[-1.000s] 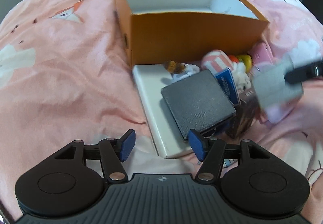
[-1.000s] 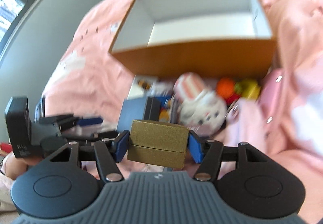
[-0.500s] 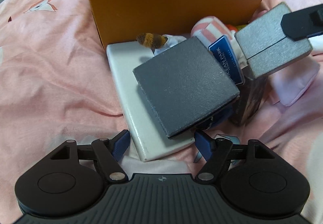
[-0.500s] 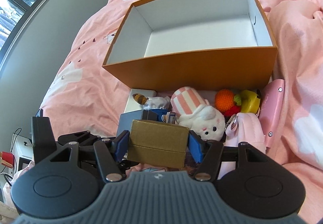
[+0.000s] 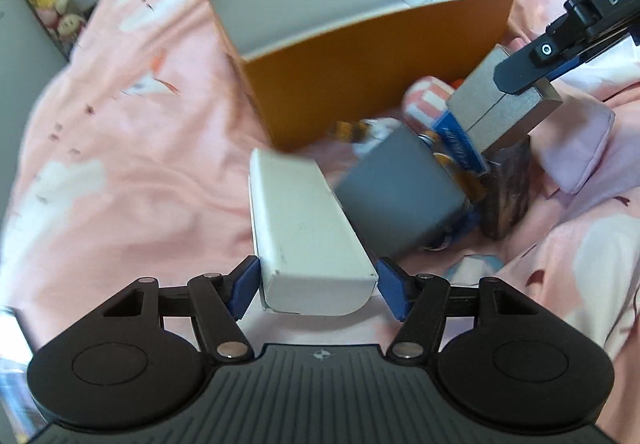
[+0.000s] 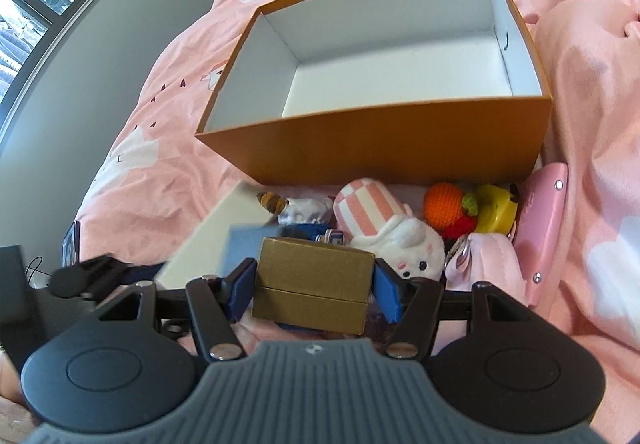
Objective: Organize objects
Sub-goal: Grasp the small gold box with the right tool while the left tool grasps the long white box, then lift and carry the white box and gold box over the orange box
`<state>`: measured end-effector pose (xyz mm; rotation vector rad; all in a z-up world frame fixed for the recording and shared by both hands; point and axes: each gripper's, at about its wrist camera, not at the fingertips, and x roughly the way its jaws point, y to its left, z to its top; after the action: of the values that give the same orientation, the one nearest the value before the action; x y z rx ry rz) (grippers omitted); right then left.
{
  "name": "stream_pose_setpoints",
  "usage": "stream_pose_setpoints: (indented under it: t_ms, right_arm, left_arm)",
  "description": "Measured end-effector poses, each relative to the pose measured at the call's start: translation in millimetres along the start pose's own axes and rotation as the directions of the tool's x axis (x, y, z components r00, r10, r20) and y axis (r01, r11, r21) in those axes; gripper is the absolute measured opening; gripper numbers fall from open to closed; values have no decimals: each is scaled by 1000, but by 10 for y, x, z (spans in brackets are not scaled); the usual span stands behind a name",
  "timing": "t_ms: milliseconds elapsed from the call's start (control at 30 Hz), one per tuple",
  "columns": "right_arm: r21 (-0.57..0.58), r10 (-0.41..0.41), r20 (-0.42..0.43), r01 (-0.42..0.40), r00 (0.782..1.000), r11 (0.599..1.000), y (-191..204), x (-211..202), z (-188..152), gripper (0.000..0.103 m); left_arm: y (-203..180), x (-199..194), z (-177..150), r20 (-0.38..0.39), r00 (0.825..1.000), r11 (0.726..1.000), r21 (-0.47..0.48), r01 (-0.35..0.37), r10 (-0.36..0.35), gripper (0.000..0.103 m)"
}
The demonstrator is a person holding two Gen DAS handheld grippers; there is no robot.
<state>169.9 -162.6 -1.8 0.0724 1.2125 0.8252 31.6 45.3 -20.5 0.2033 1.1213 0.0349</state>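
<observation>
My left gripper (image 5: pixel 316 284) has a long white box (image 5: pixel 304 228) between its blue pads. Its jaws are closing and both pads touch the box's sides, with the near end raised off the bed. A flat dark grey box (image 5: pixel 400 200) leans off the white box's right edge. Behind them stands the open orange box (image 5: pixel 360 76), white inside and holding nothing. My right gripper (image 6: pixel 315 286) is shut on a small gold box (image 6: pixel 316 264), held above the pile in front of the orange box (image 6: pixel 380 148). That gold box (image 5: pixel 500 112) looks grey in the left wrist view.
A pile lies against the orange box's front wall: a striped bunny plush (image 6: pixel 400 240), a bee toy (image 6: pixel 272 202), an orange crocheted fruit (image 6: pixel 444 204), a yellow toy (image 6: pixel 496 208), a pink case (image 6: pixel 540 220), a pink pouch (image 6: pixel 488 264). All sit on a rumpled pink bedspread (image 5: pixel 120 164).
My left gripper came in around the white box's near end, closed on it and raised it. The dark grey box slid off to the right. The right gripper kept still with the gold box.
</observation>
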Motion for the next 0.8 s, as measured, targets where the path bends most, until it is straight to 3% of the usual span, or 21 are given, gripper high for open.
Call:
stream_pose_setpoints:
  t_ms: [100, 167, 300, 400, 467, 567, 667, 800]
  right_arm:
    - [-9, 10, 6, -10, 1000, 1000, 14, 8, 41, 63]
    - [-16, 16, 6, -16, 1000, 1000, 18, 27, 63, 63]
    - [-13, 19, -3, -19, 1000, 1000, -1, 82, 106, 63]
    - [-11, 11, -7, -11, 1000, 1000, -16, 99, 139, 63]
    - [-15, 3, -7, -3, 1000, 1000, -18, 102, 170, 63]
    - [-29, -3, -10, 3, 1000, 1000, -5, 117, 231, 63]
    - [-48, -2, -6, 1, 1000, 999, 20, 129, 296, 63]
    - [-60, 6, -4, -6, 1000, 998, 25, 160, 365, 63]
  left_arm:
    - [58, 10, 60, -33, 997, 994, 81, -73, 76, 73]
    - [88, 41, 63, -82, 992, 989, 123, -80, 90, 73]
    - [268, 200, 107, -167, 986, 997, 76, 1, 12, 77]
    - [344, 215, 195, -182, 983, 998, 52, 41, -31, 80]
    - [342, 210, 268, -172, 984, 996, 76, 48, -35, 88]
    - [341, 210, 412, -158, 986, 991, 112, 71, -53, 90]
    - [512, 363, 584, -184, 977, 991, 61, 121, -108, 90]
    - [837, 673, 720, -253, 951, 984, -87, 158, -175, 83]
